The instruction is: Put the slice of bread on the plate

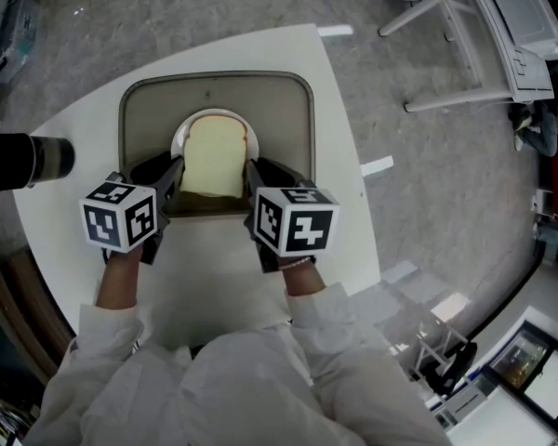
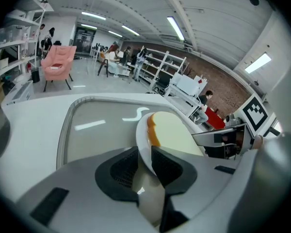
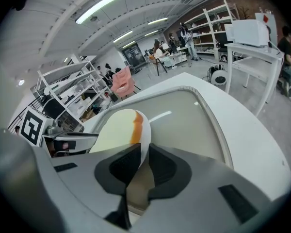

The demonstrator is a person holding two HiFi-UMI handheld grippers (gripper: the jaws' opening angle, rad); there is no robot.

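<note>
1. We hold our left gripper [image 2: 144,155] angled forward and down, its jaws clamped on the plate [image 2: 140,136] rim;
2. our right gripper [image 3: 141,155] mirrors it, its jaws pinching the opposite rim;
3. our white-sleeved forearms [image 1: 119,284] run side by side.

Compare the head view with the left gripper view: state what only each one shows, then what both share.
Only the head view: the person's white sleeves and a black lens at the picture's left. Only the left gripper view: a pink armchair, shelving and people behind, and a close look at the left gripper clamped on the plate rim. Both: the bread on the plate, the tray, the white table, the right gripper.
</note>
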